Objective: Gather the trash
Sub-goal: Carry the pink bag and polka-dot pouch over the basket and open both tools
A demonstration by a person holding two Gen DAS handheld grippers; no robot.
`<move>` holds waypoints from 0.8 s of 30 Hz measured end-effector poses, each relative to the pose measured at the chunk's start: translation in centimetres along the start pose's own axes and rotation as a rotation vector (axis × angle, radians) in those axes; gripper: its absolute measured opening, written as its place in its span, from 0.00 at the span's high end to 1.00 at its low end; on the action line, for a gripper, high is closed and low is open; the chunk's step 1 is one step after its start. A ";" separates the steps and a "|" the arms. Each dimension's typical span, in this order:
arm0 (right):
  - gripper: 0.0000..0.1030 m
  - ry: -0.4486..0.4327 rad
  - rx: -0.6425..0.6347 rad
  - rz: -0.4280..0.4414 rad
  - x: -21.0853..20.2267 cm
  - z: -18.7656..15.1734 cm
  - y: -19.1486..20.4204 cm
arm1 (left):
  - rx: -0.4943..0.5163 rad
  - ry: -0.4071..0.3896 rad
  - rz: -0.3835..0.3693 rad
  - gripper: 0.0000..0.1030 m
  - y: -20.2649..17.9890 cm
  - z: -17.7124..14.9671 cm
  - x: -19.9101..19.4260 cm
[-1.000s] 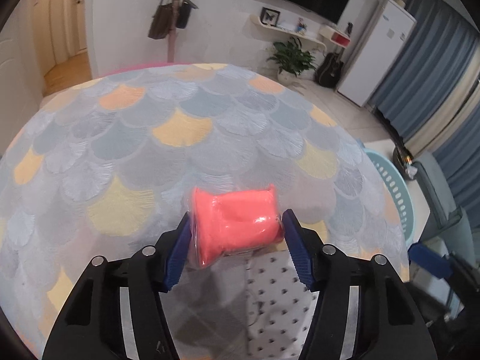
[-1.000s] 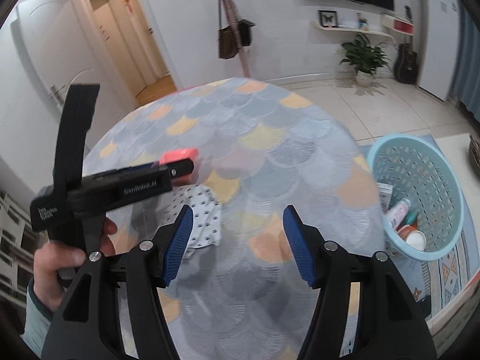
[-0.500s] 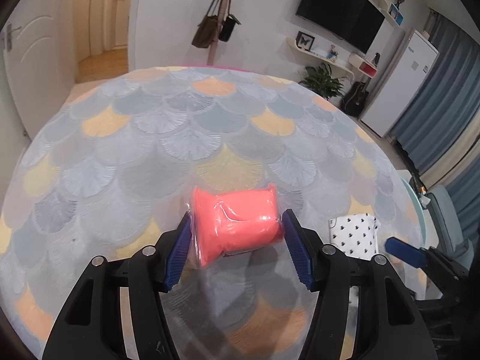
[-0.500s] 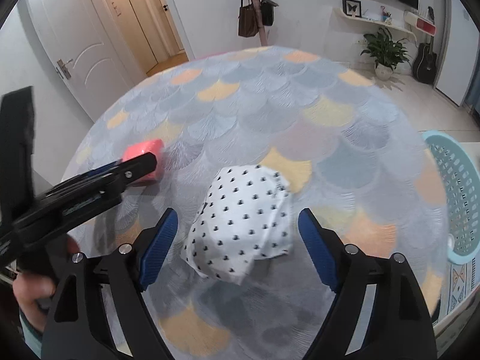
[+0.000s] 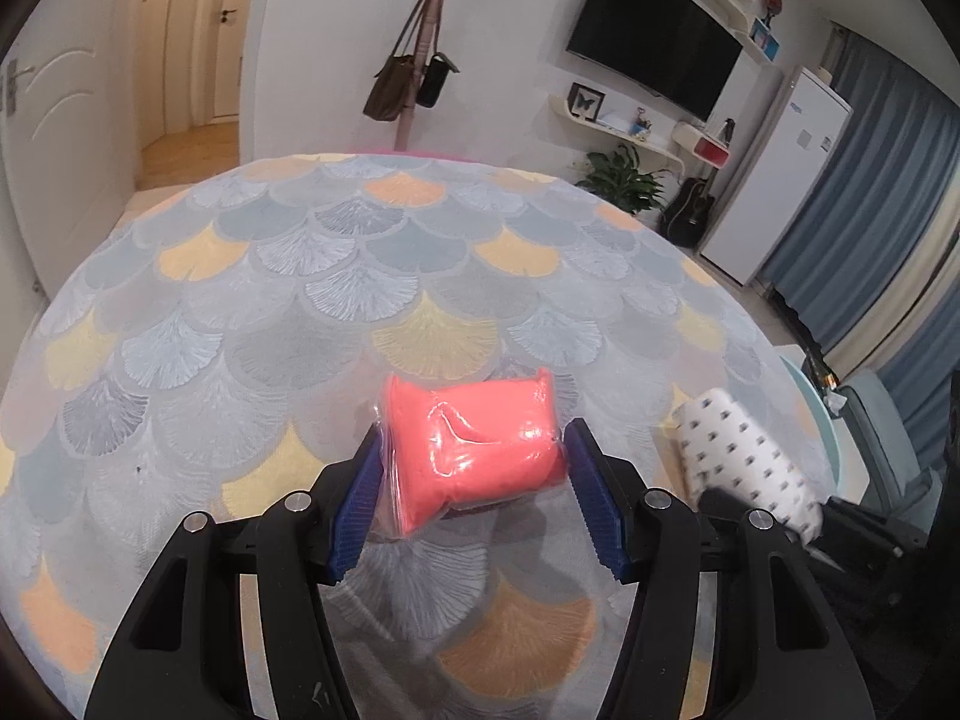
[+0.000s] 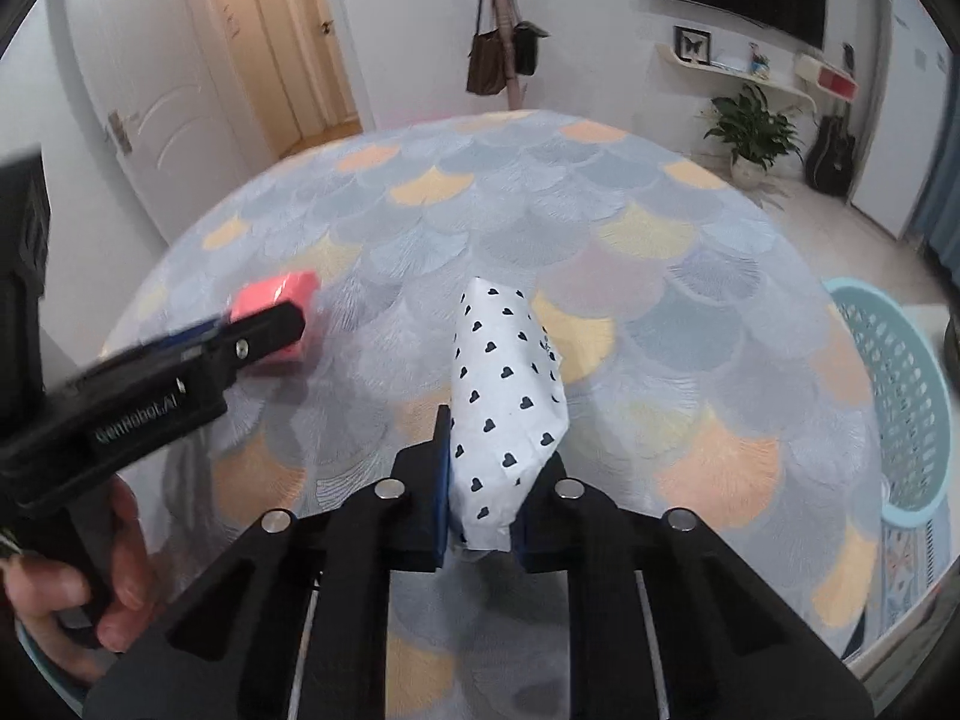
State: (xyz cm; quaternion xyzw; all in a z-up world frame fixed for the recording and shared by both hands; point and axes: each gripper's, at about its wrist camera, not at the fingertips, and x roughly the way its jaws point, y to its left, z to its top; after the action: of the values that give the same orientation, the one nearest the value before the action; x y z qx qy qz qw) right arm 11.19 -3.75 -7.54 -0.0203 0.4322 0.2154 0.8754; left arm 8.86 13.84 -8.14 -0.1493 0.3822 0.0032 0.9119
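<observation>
A pink plastic-wrapped pack [image 5: 474, 450] sits between the blue pads of my left gripper [image 5: 474, 435], which is shut on it just above the scalloped tablecloth [image 5: 360, 276]. In the right wrist view the same pink pack [image 6: 276, 294] shows at the tip of the left gripper [image 6: 264, 330]. My right gripper [image 6: 498, 480] has its jaws closing on a white bag with black hearts [image 6: 504, 396]. The pads squeeze the bag's near end and the bag stands up narrow between them. The left wrist view shows that bag [image 5: 744, 456] at the right.
A light blue slotted basket [image 6: 900, 396] stands on the floor beyond the table's right edge. A person's hand [image 6: 90, 600] grips the left tool's handle at the lower left. Behind the table are doors, a coat stand with bags, a plant and a guitar.
The right gripper came down over the white heart bag, which lay flat between wide jaws, and closed on it, so it now stands pinched. The left gripper swung left still holding the pink pack.
</observation>
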 end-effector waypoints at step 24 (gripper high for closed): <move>0.88 -0.245 0.256 -0.209 -10.4 3.2 -15.7 | 0.235 -0.047 -0.210 0.44 -14.1 3.9 0.7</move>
State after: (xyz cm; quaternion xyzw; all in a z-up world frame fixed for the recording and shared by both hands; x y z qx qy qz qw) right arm 14.28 -21.03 0.05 0.0729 0.3419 0.0675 0.9345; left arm 13.73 1.34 -2.25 -0.0806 0.3408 -0.1333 0.9271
